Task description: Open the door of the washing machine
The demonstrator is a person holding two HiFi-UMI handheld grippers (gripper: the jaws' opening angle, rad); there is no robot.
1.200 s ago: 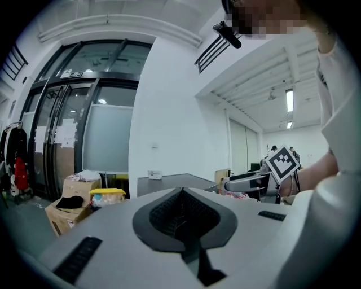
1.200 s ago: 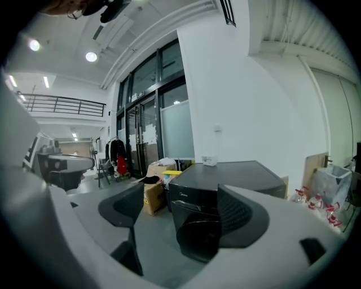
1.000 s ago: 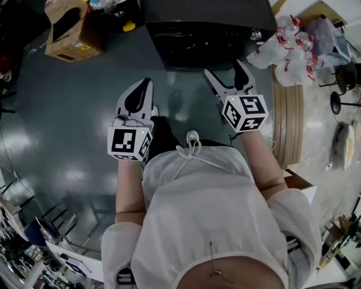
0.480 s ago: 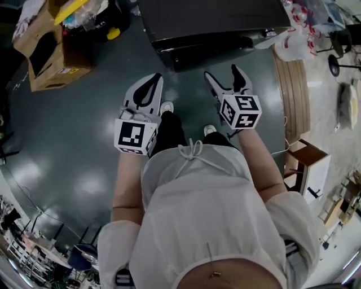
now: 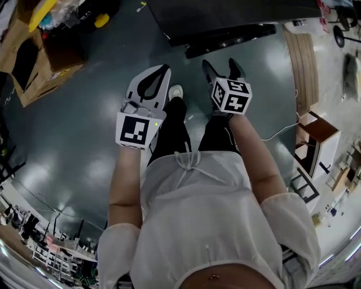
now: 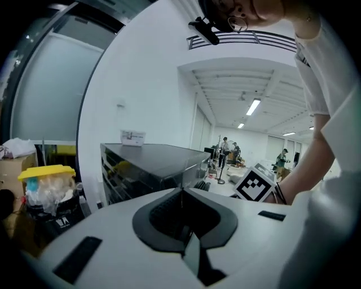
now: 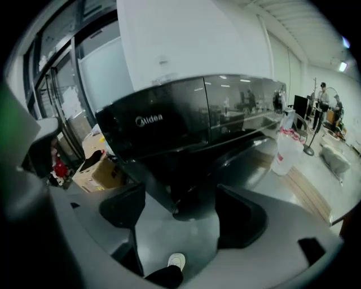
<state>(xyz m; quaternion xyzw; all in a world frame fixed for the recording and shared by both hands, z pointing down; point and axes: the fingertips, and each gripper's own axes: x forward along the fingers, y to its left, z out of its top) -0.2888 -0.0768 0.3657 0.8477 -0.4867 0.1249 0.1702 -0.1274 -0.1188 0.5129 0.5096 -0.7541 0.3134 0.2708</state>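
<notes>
Nearest: person's white top (image 5: 197, 226), forearms out front. L claw (image 5: 160, 72): jaws pressed together, nothing btwn them. R claw (image 5: 221, 65): jaws spread wide, empty. Only grey floor (image 5: 84, 130) and a white shoe (image 5: 176, 90) show thru its gap. In head view the shoe sits btwn the two claws, just behind their tips. Claws are side by side, apart, not touching. Ahead of both, past the tips and untouched: black washing machine (image 5: 225, 14), more in line w/ R claw than L. Its rounded dark door (image 7: 254, 155) faces R claw. Latched or ajar, can't tell. Further out, left of L claw: cardboard box (image 5: 34, 62). Right of R claw: wooden board (image 5: 302, 62) on the floor.
</notes>
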